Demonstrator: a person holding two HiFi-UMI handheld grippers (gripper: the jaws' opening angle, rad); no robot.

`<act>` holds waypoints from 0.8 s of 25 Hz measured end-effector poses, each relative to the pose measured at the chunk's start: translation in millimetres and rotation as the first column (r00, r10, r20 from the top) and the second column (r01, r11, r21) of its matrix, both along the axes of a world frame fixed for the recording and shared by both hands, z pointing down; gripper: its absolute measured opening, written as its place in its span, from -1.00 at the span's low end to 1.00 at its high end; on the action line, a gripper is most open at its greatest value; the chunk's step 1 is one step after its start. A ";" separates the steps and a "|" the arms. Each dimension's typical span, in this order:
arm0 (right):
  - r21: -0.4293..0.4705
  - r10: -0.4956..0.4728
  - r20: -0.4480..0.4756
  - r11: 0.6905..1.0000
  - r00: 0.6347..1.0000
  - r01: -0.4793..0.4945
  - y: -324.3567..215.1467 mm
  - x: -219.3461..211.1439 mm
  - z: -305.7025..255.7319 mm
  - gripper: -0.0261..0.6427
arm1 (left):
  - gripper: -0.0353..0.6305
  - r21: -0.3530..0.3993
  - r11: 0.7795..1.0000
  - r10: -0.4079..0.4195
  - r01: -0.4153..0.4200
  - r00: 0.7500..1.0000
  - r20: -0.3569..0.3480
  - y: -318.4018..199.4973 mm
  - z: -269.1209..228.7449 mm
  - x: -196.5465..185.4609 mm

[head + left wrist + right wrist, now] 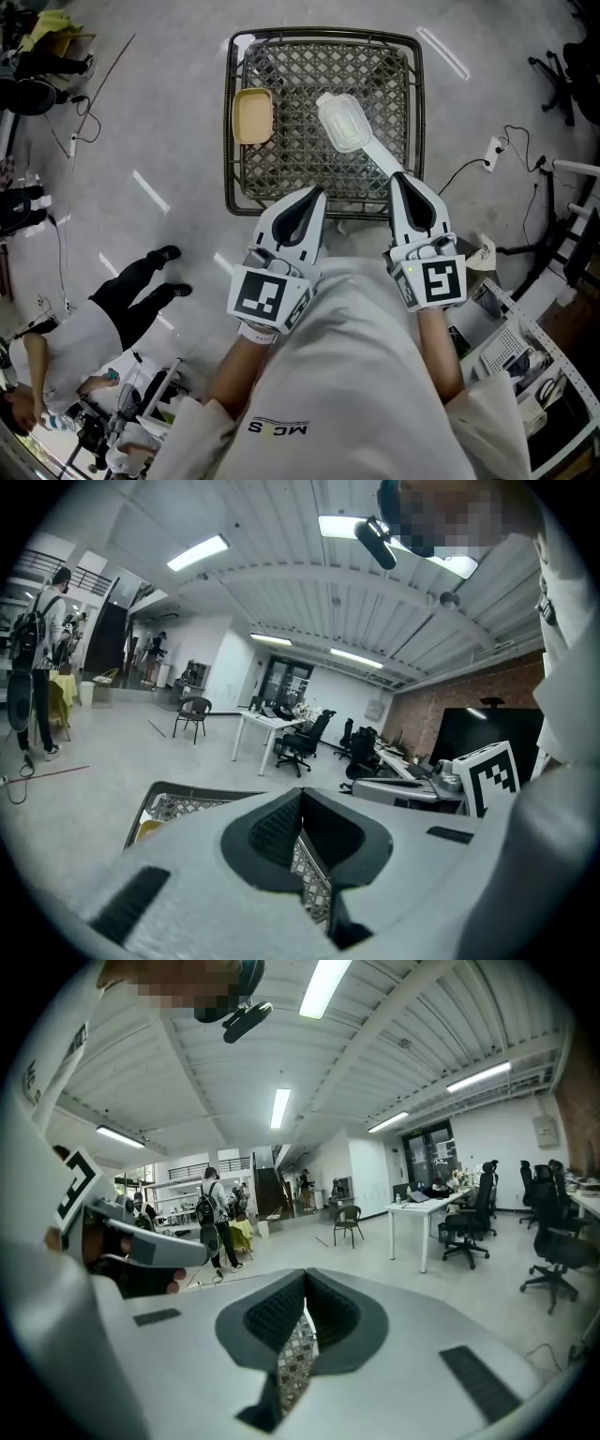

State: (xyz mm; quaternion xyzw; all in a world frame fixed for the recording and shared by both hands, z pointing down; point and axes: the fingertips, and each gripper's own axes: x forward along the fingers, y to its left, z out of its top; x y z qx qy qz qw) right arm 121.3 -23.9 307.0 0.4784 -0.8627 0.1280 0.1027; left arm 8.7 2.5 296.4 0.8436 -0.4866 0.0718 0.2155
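- On the floor in front of me stands a wire basket (323, 37) with a dark rim and a lattice bottom. Both claws hang over its near edge, close to it but not touching.
- Left claw (313, 195): clenched, jaws pressed together, nothing between them. Its own view shows only lattice past the tips.
- Right claw (397, 178): also clenched and empty, above the basket's near right corner.
- Risk, as I judge it: jaws brought down clenched would shove the clear box (342, 120) instead of taking it. Thin, slick plastic could skid over the lattice or flip.
- Second risk: a jaw tip could catch in a lattice hole and drag the whole basket along the floor.
- Clear box: lies in the basket right of the middle, turned askew, nearest to the right claw. It is see-through, shallow and round-cornered. I cannot tell whether it is a lid or a tub.
- Tan tray (252, 116): lies against the basket's left wall, well apart from the clear box. It is a matt, rounded rectangle with a raised rim.
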 end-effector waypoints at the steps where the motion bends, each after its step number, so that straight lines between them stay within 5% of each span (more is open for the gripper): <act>1: 0.000 0.000 0.000 1.000 1.000 0.000 -2.6 0.4 1.4 -0.87 | -0.82 -0.003 1.000 -0.003 0.003 1.000 0.002 -1.1 1.1 -0.8; 10: -0.040 -0.015 -0.017 0.999 1.000 0.014 -13.8 2.6 27.0 -0.87 | -0.82 -0.018 1.000 -0.007 0.007 1.000 0.011 -12.6 13.4 -0.8; 20: -0.102 -0.145 -0.115 0.986 0.983 0.134 -23.4 -13.0 87.2 -0.87 | -0.82 -0.077 0.997 -0.017 0.020 0.999 0.038 -18.5 55.9 -0.8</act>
